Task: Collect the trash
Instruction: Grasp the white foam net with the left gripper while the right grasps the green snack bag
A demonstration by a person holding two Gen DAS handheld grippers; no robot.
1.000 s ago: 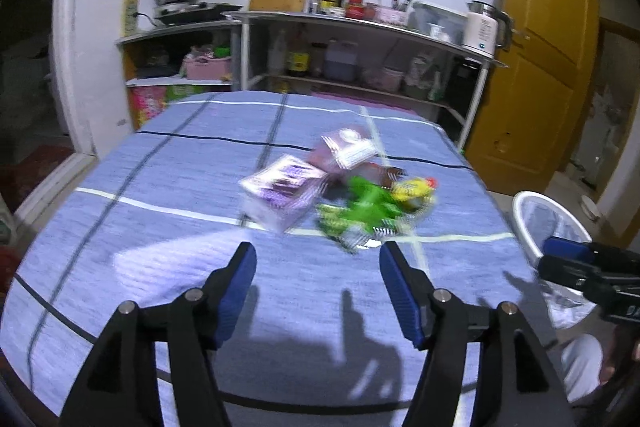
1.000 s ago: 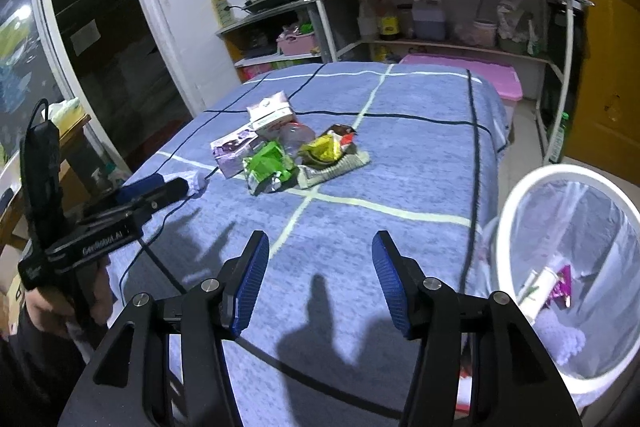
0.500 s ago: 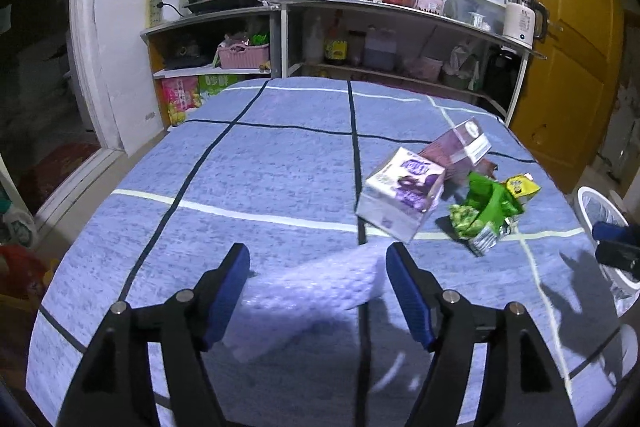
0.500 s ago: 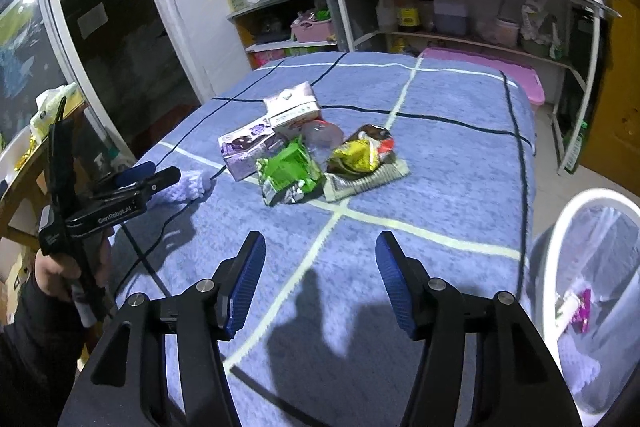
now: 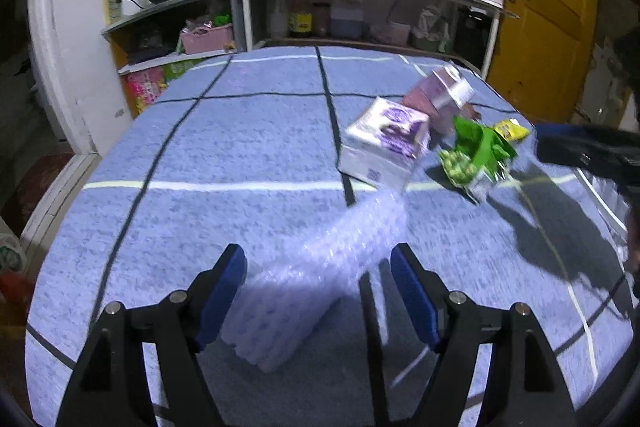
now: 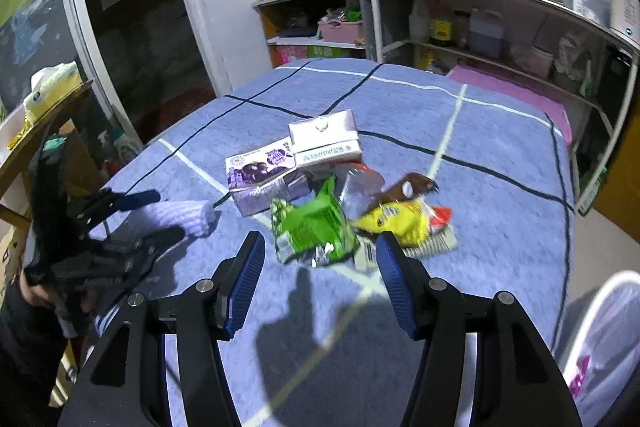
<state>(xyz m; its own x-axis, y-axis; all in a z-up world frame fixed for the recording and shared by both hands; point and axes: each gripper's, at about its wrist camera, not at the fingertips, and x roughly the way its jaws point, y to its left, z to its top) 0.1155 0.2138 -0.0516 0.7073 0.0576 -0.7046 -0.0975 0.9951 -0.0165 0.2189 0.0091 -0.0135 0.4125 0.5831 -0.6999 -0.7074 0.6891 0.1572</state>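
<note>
The left tongs (image 5: 318, 289) have just been opening and now stand spread around a bubble-wrap sheet (image 5: 320, 267), pads apart from it. To the right, 2 cartons (image 6: 262, 179), a green packet (image 6: 316, 227) and a yellow packet (image 6: 394, 223) lie clustered on the tabletop (image 6: 480, 131). The right tongs (image 6: 320, 269) hang spread and empty near them. Far right, the bin (image 6: 592, 311) holds a little; I'd judge most remains. Open cloth surrounds the pile.

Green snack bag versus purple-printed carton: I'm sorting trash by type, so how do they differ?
The crumpled green snack bag is soft, creased foil; the purple-printed white carton is a rigid box with flat faces. The bag lies nearer the right gripper; the carton sits behind it. Both rest on the blue checked tablecloth, untouched.
</note>
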